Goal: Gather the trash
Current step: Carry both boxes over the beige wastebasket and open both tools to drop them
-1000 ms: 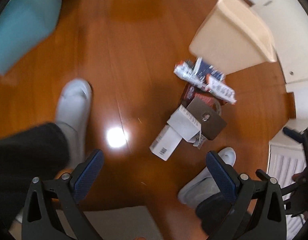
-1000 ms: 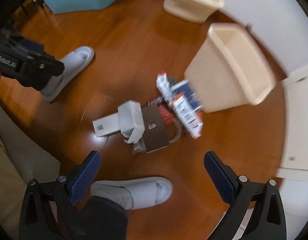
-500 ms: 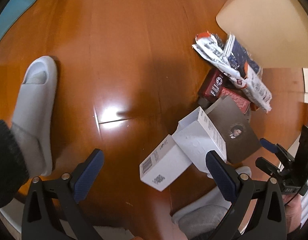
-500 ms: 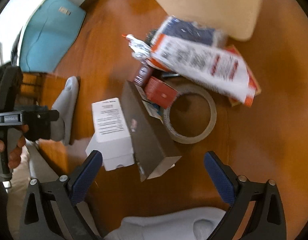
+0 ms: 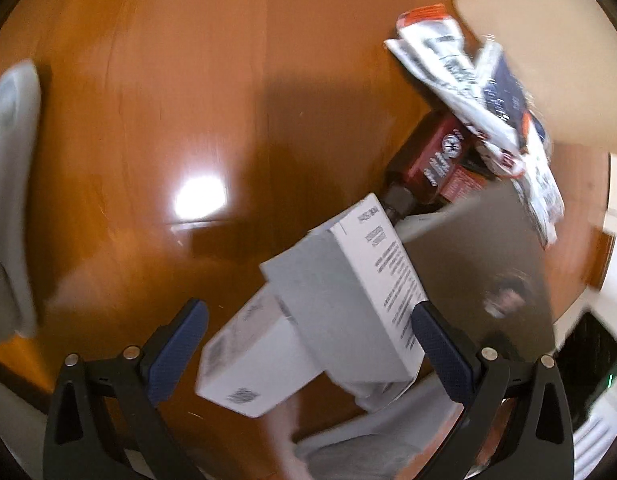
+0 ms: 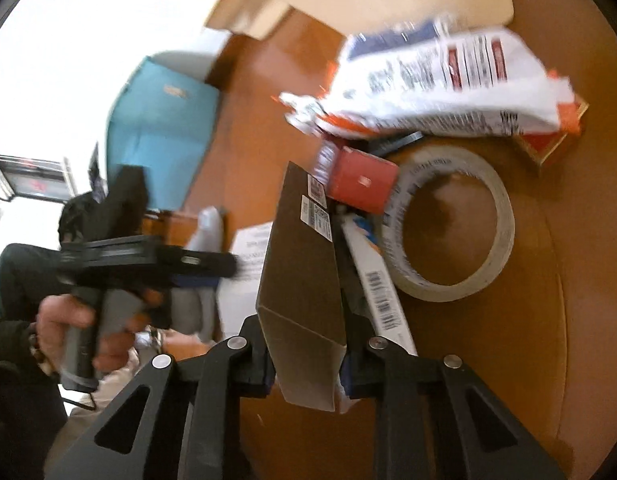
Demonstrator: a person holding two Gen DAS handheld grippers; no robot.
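L claw (image 5: 306, 350) spread wide, R claw (image 6: 306, 364) clamped tight

floor (image 5: 156, 92) is glossy varnished wood, orange-brown, throwing back a bright glare spot. white box (image 5: 348, 296) looks like smooth matt cardboard, the brown box (image 6: 300, 264) matt card with paper labels stuck on. tape roll (image 6: 448, 224) is dull beige. crinkly wrapper (image 6: 440, 88) looks like shiny printed plastic film. tool pads (image 5: 176, 344) are dark blue textured rubbery stuff on matt black plastic arms with small metal rivets.
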